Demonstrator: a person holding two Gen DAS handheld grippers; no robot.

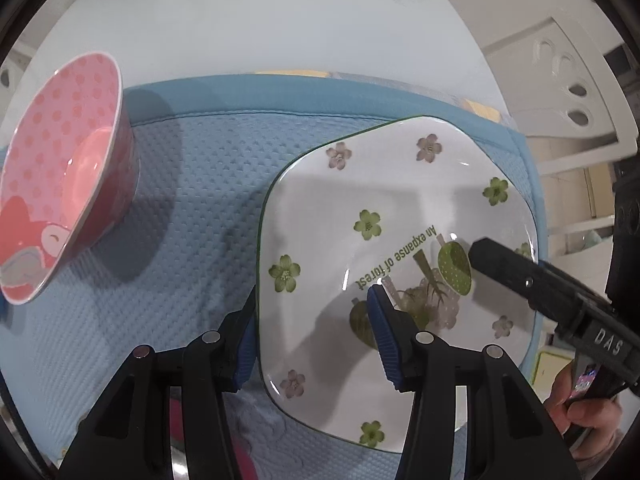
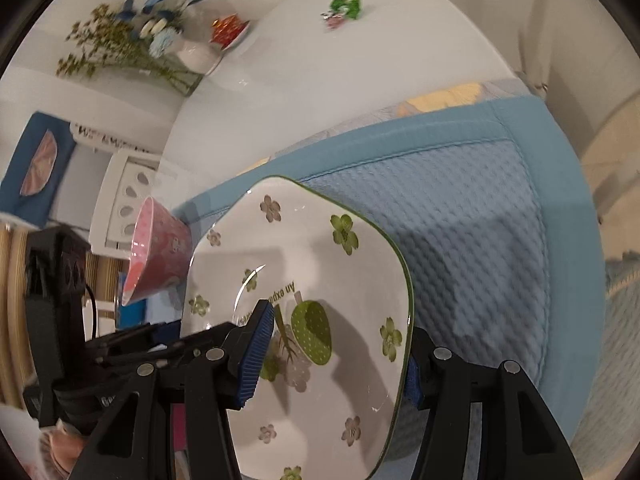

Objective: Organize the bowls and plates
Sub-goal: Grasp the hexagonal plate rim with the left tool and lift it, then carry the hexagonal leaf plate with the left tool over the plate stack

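You have 1 plate [image 1: 400,216] and 1 pink bowl [image 1: 60,184] on the blue mat [image 1: 192,184]. The plate is white and square with round corners, with green and pink flowers and some words on it. Nothing is in the plate and nothing is in the bowl. The bowl sits on the mat off to one side of the plate, not touching it in your left view.

Your left gripper [image 1: 316,312] straddles one edge of the plate, 1 finger over the plate and 1 outside the rim. Your right gripper [image 2: 340,344] does the same on the other edge. Both have their fingers spread apart around the rim, and I cannot tell if the blue pads really press on it.

Your left view shows the inside of the bowl, with pink dots and a picture at the rim. It also shows your right gripper reaching over the plate, and your hand [image 1: 584,404] on its handle.

Your right view shows 1 vase of flowers [image 2: 132,40] far back on the white table [image 2: 300,80], with maybe a small dish of red things beside it, but that part is blurry. Both views show 1 little green and pink thing [image 2: 344,8] on the table.
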